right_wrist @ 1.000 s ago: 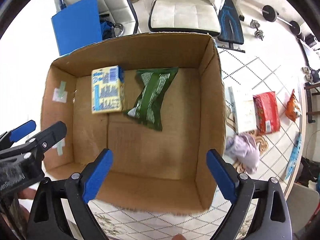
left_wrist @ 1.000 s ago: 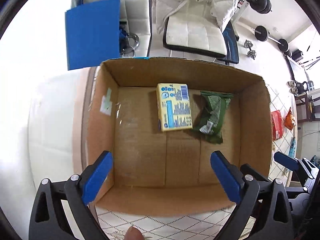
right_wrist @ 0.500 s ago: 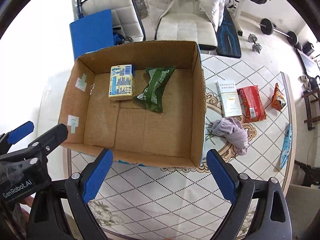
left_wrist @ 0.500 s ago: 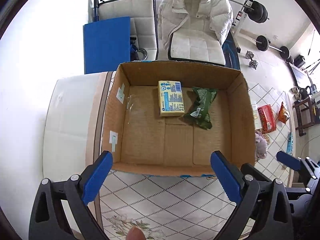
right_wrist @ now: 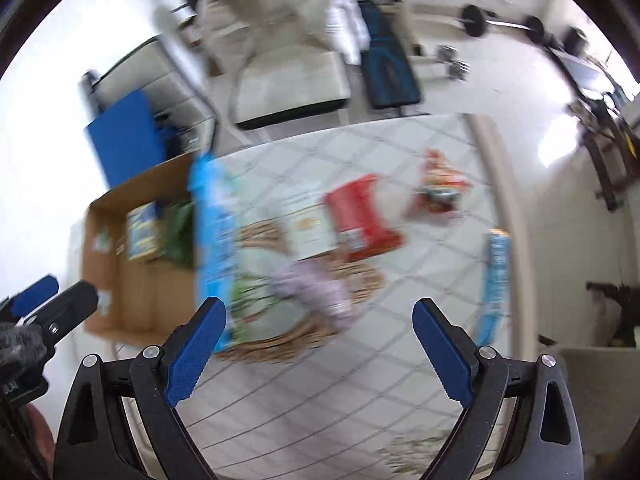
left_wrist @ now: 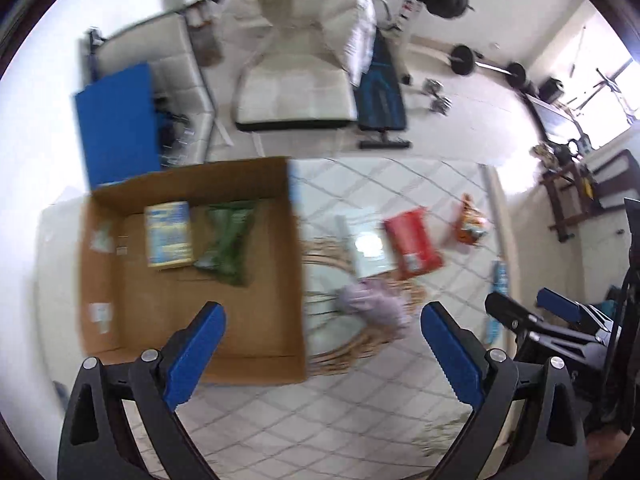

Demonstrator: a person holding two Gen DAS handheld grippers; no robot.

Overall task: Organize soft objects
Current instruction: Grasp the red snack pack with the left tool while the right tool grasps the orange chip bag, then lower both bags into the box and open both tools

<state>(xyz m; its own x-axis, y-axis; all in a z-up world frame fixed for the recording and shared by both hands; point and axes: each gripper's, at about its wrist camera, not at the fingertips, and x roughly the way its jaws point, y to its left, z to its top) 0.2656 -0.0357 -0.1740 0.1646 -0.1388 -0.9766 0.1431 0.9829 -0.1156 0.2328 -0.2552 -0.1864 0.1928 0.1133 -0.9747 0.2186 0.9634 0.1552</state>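
Note:
A cardboard box sits on the left of the table and holds a yellow packet and a green bag. A lilac cloth lies on the table right of the box, with a white packet, a red bag and an orange bag beyond it. My left gripper is open and empty, high above the table. My right gripper is open and empty above the lilac cloth. Both views are blurred.
A light blue packet lies near the table's right edge. White chairs, a blue board and weights stand behind the table. The box shows at the left of the right wrist view.
Both grippers have pulled back from above the box and swung right. The box has slid to the left of each view and the table items have come toward the middle.

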